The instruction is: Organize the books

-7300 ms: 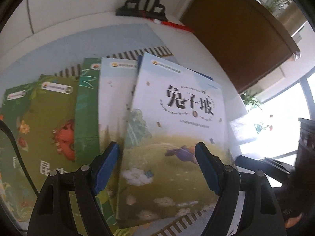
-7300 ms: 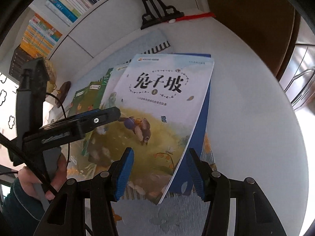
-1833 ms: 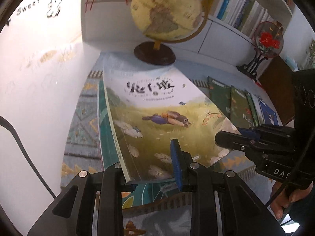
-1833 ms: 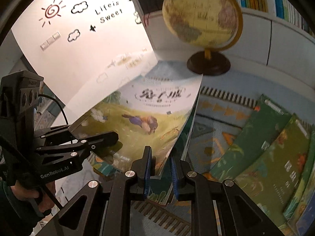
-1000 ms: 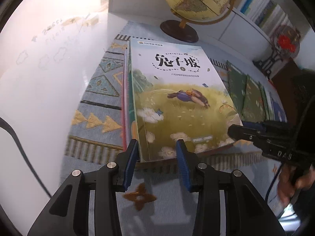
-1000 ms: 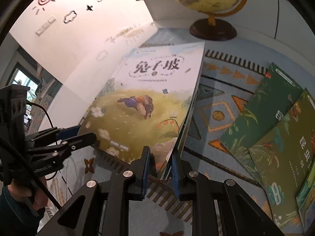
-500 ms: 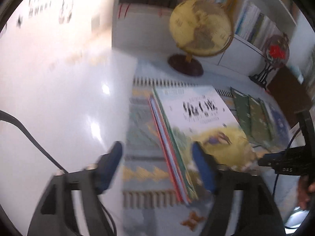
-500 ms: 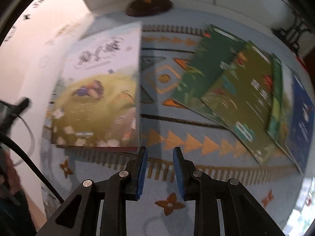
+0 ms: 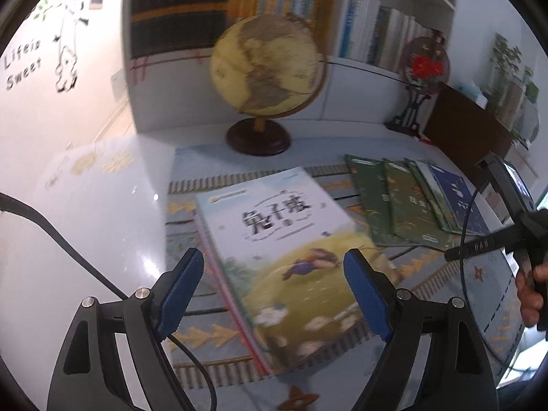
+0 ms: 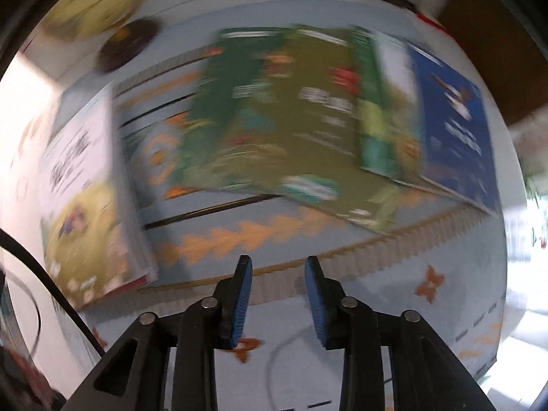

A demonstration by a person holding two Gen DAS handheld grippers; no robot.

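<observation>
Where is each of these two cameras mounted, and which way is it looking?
Left wrist: on the left gripper, angled down at the stack and globe; open blue fingers show, plus the person's right hand.
Right wrist: on the right gripper, looking about straight down at the mat and spread books; its fingers show, nothing between them.
Shared: stack, spread books, mat, globe.

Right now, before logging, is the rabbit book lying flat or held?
Lying flat: the rabbit book rests on the stack, left gripper open above it.
</observation>
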